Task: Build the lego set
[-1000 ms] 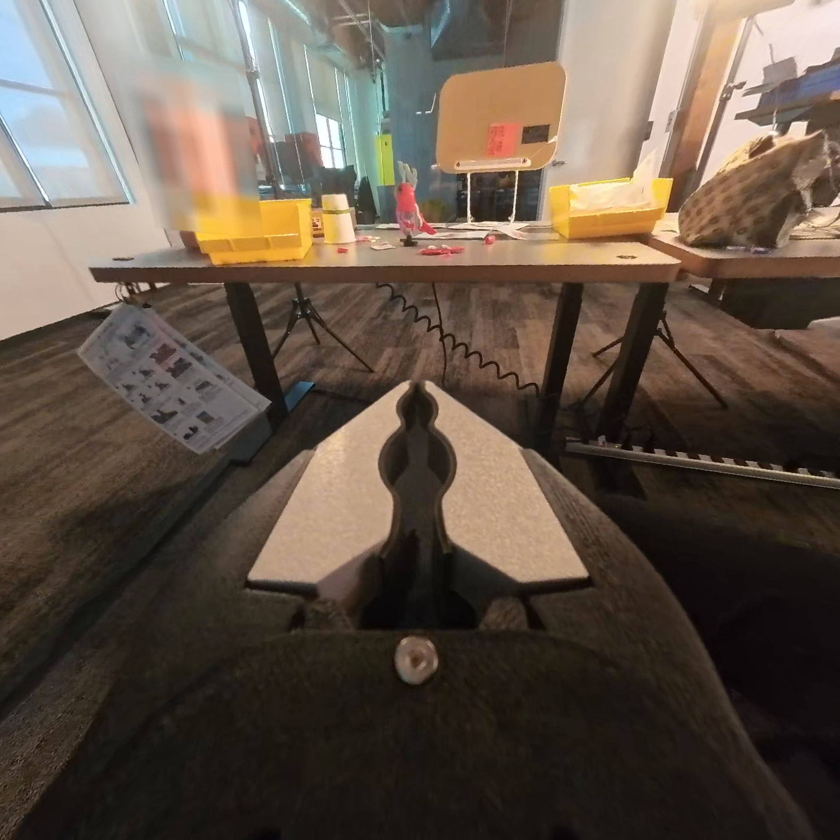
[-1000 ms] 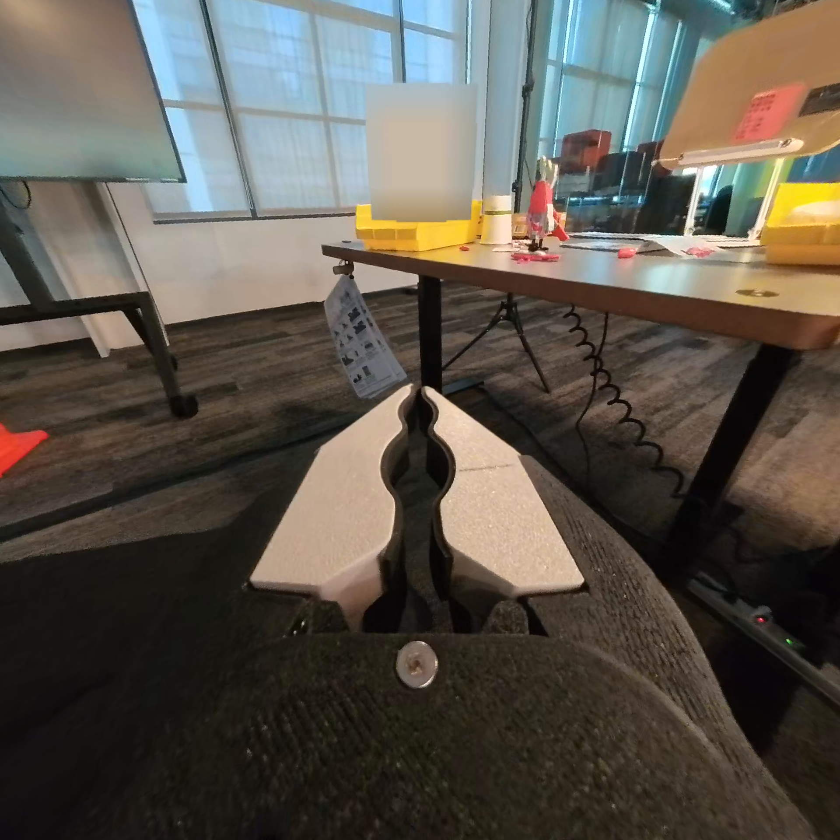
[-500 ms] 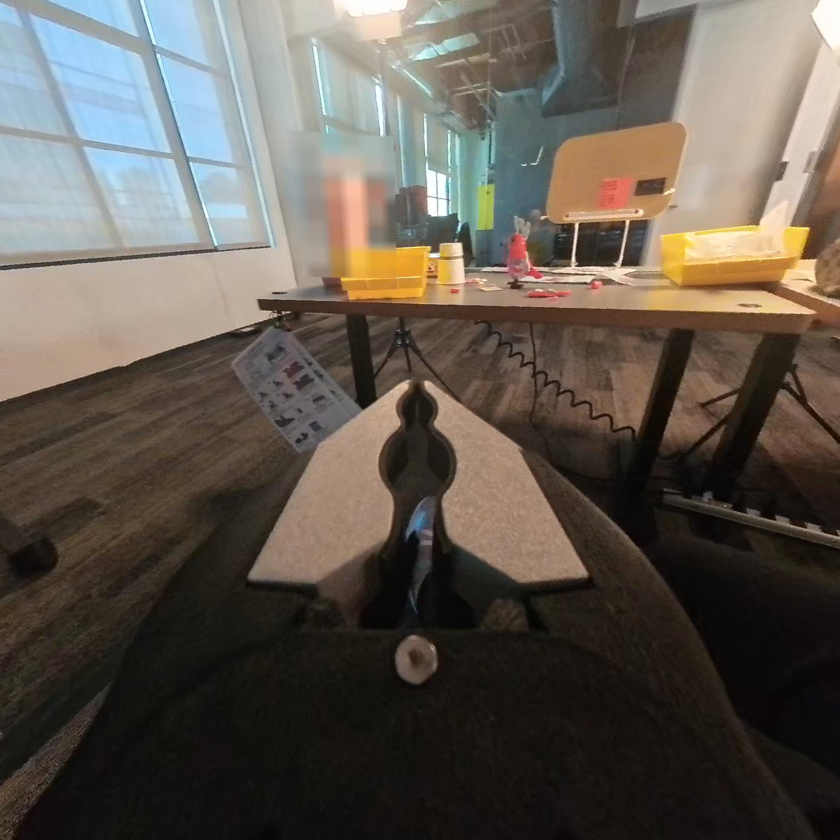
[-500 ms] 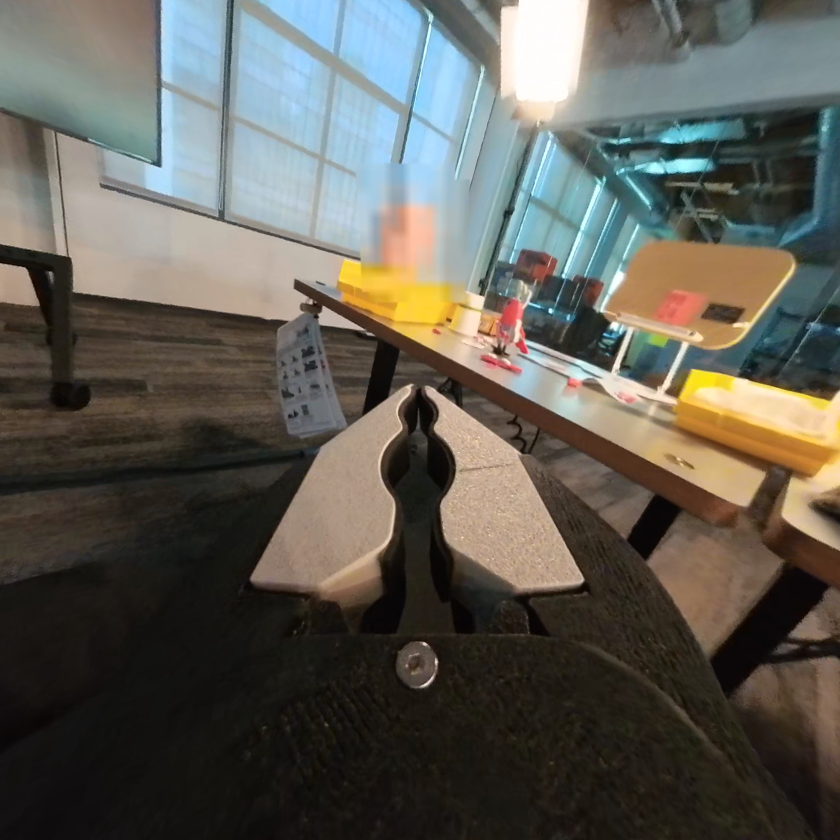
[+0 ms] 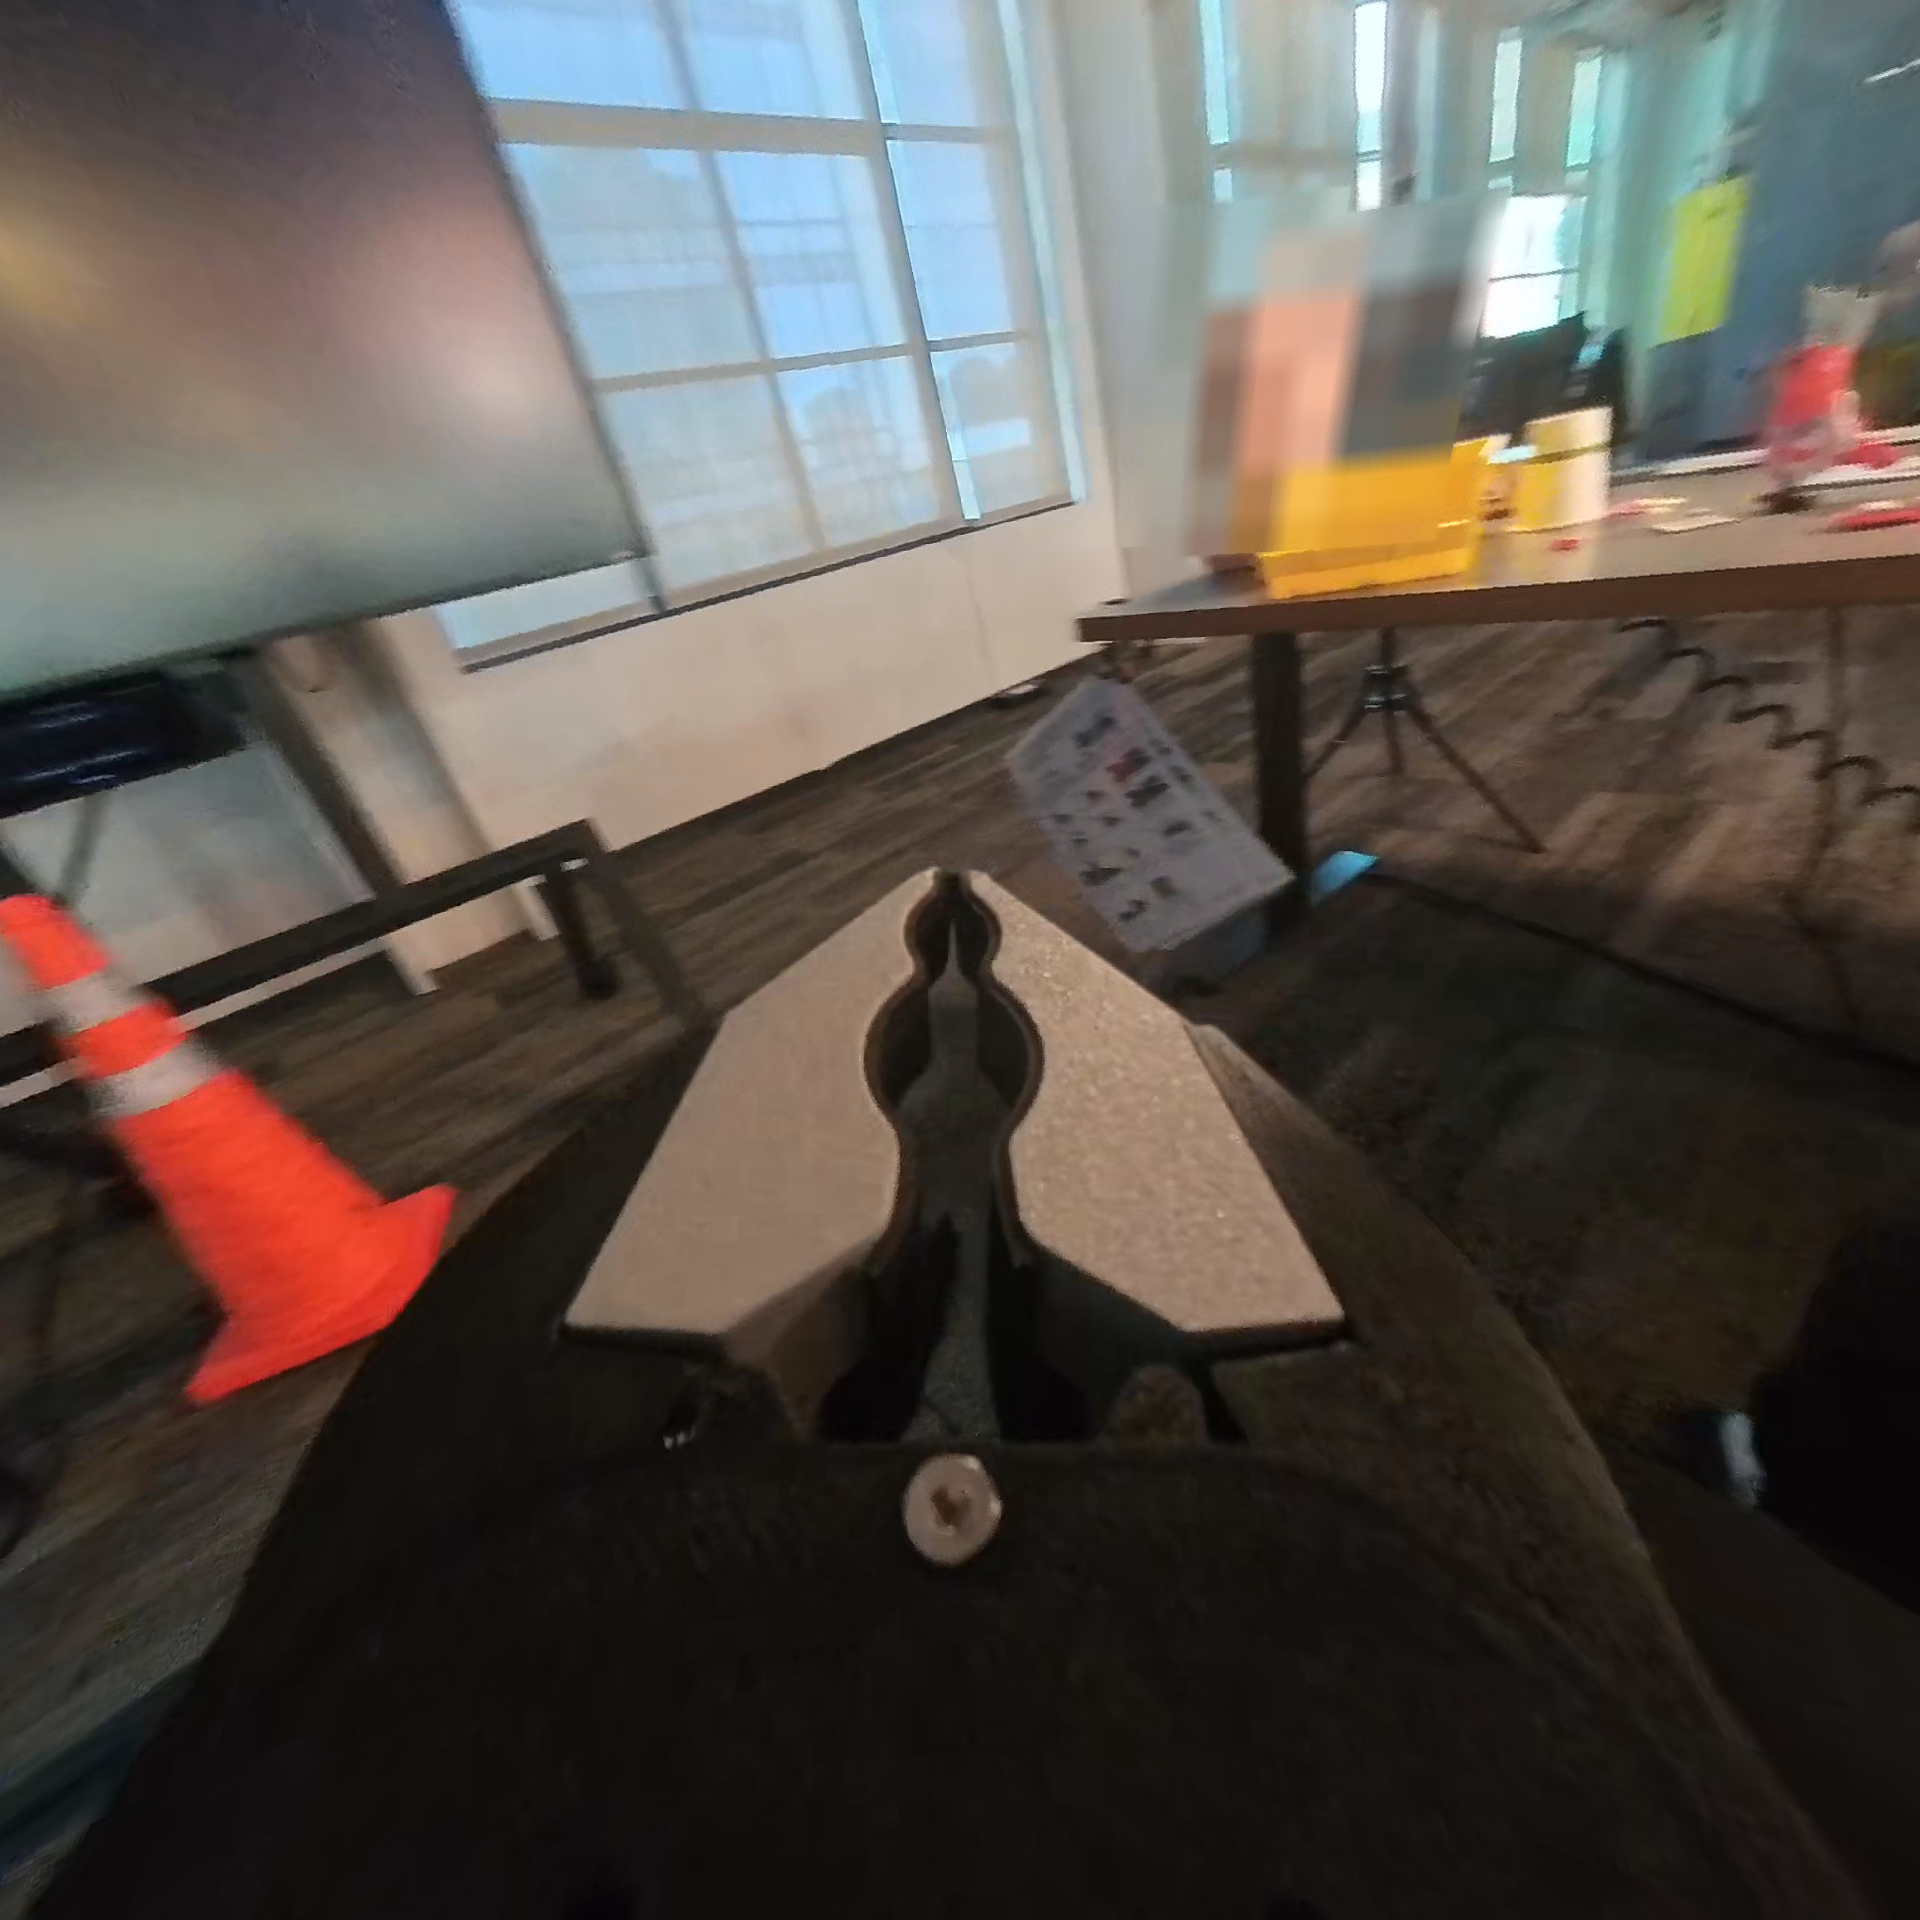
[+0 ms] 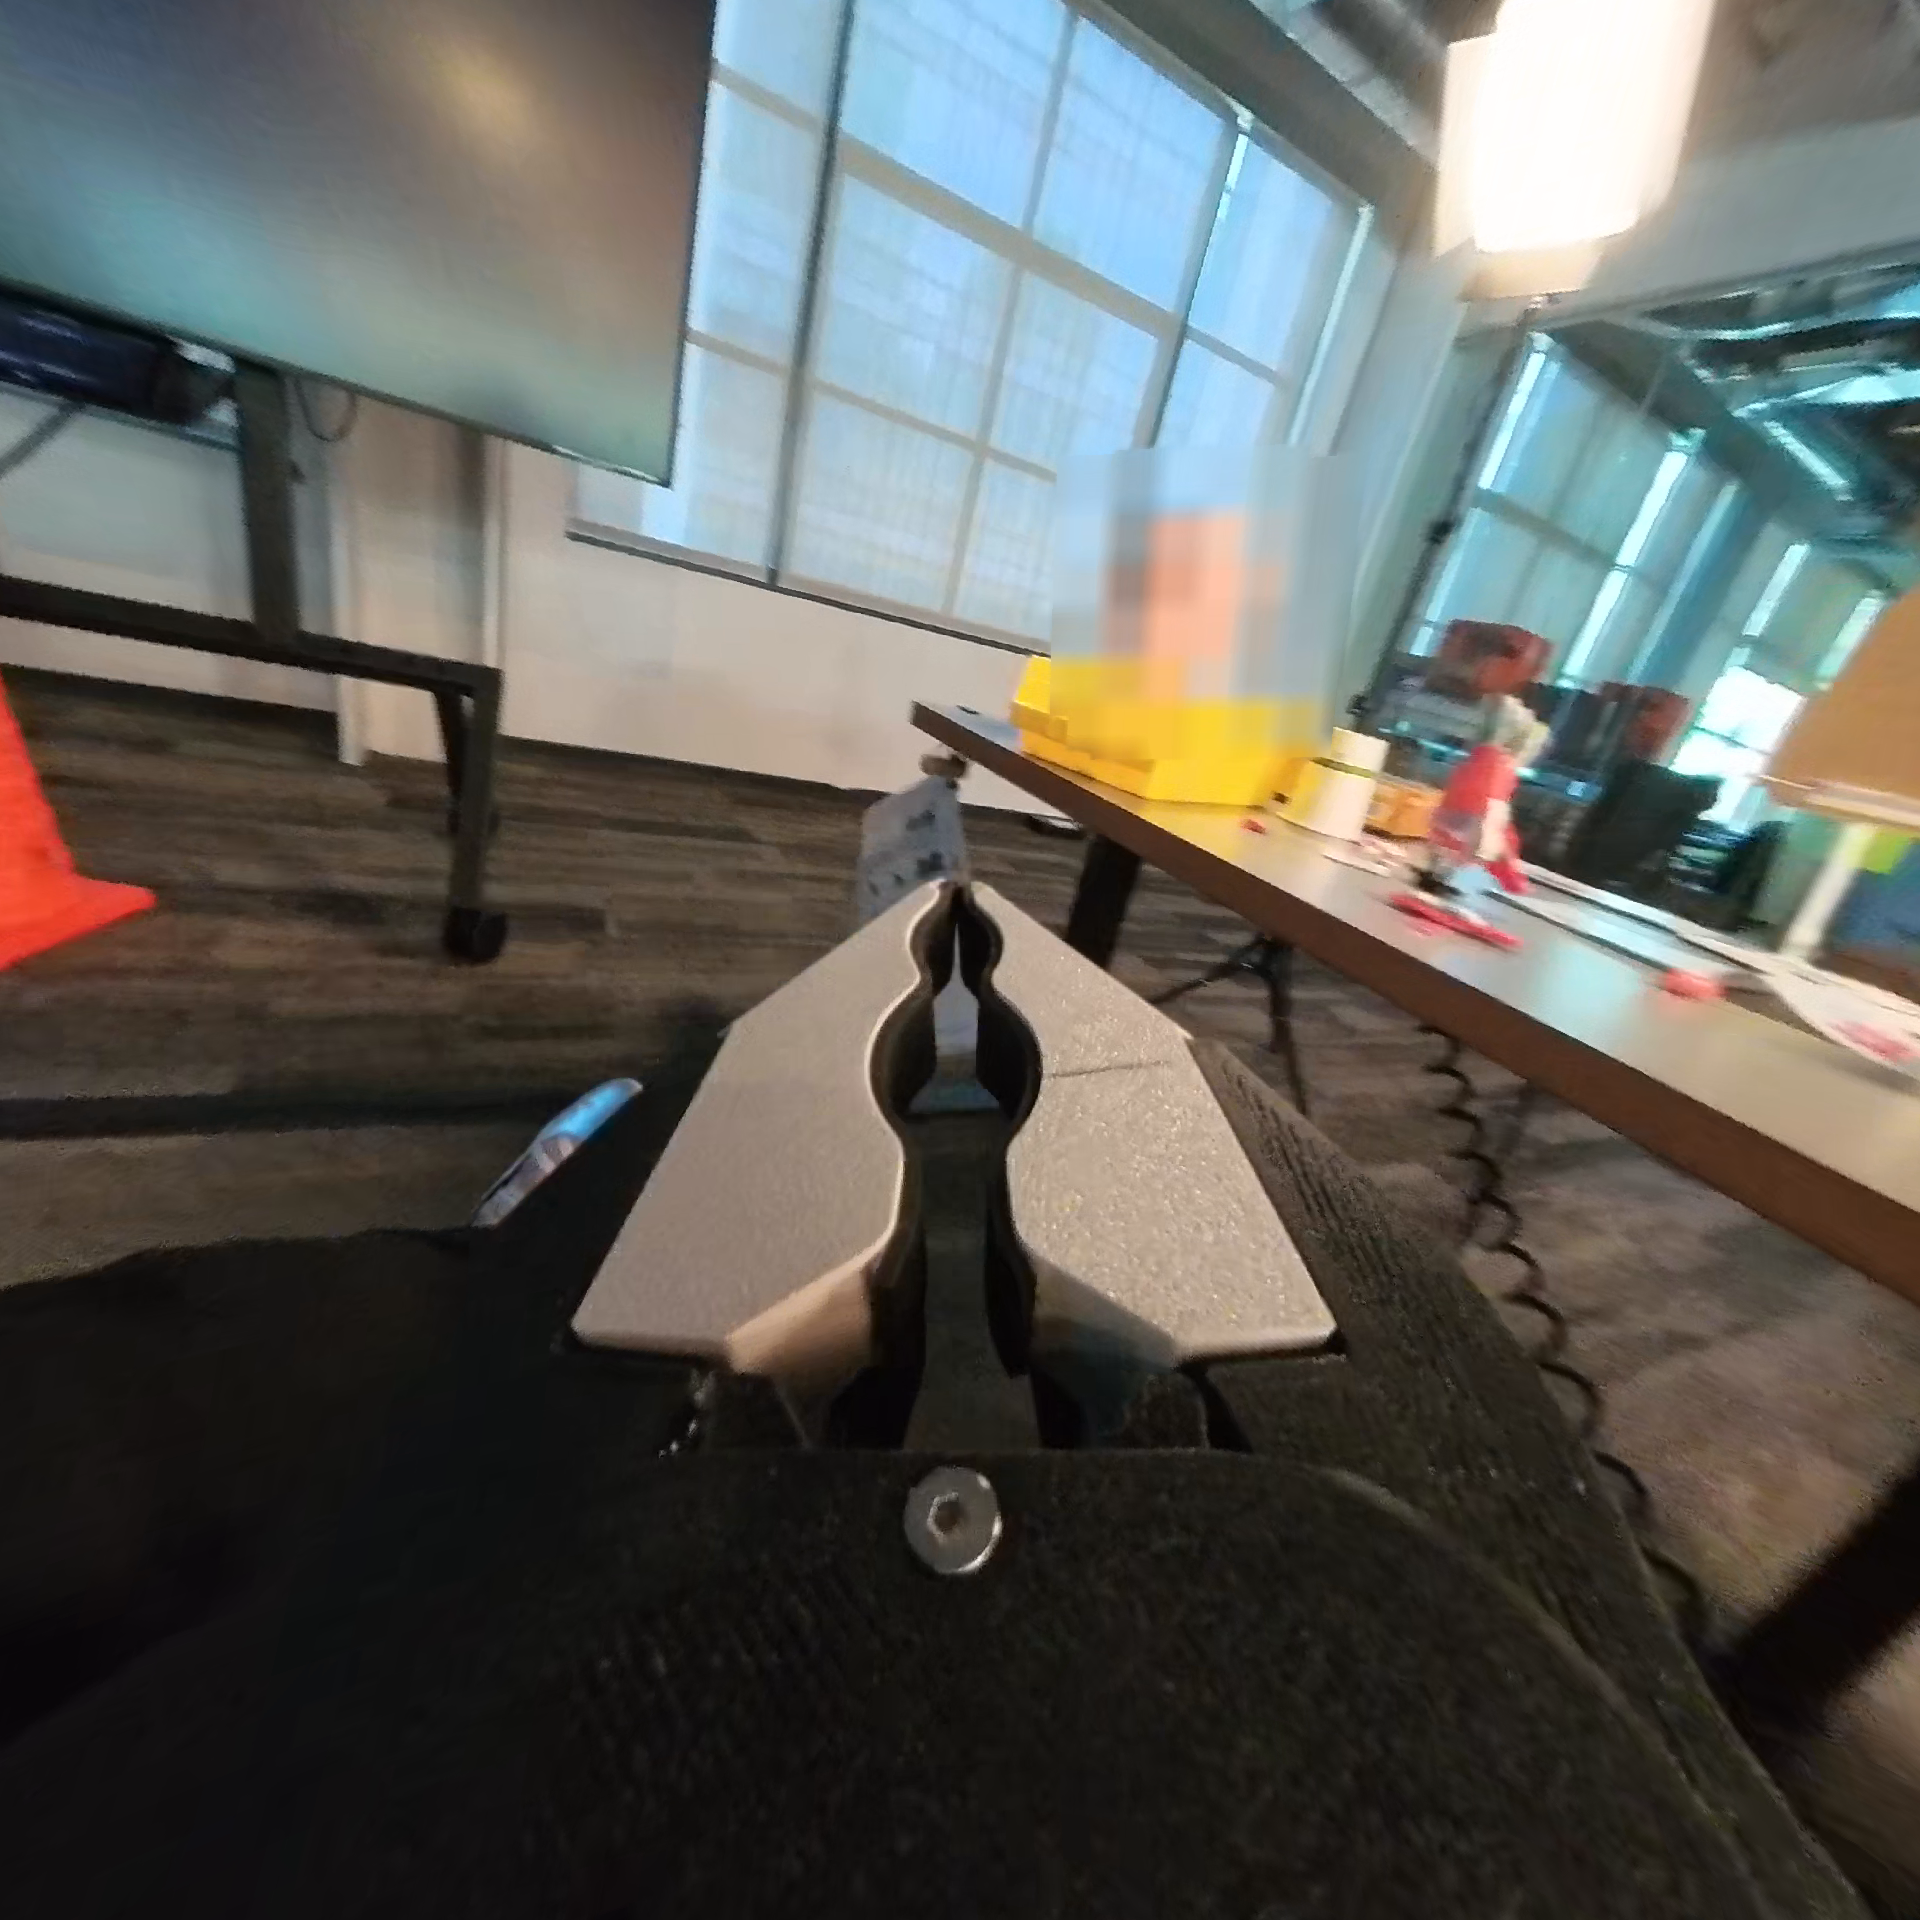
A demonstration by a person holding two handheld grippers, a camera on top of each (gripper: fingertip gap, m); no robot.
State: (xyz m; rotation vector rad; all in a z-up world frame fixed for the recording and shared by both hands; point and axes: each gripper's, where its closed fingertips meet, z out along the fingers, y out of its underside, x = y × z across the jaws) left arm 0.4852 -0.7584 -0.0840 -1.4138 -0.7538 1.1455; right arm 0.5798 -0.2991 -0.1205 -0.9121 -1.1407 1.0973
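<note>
I see a large dark flat screen on a black wheeled stand [image 5: 260, 312] at left, then the long brown-topped table [image 6: 1558, 997] on black legs at right, carrying a yellow plastic bin [image 5: 1361, 530] and a small red figure [image 6: 1475, 800]. An orange traffic cone [image 5: 229, 1164] stands on the dark carpet. My left tongs [image 5: 950, 894] and right tongs [image 6: 956, 899] are both fully closed on nothing, held low, well apart from the table.

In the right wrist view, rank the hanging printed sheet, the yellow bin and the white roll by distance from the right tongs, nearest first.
1. Printed sheet, just beyond the tips of the tongs, hanging off the table corner.
2. Yellow bin, on the table's near end.
3. White roll, farther right, behind the bin.
</note>
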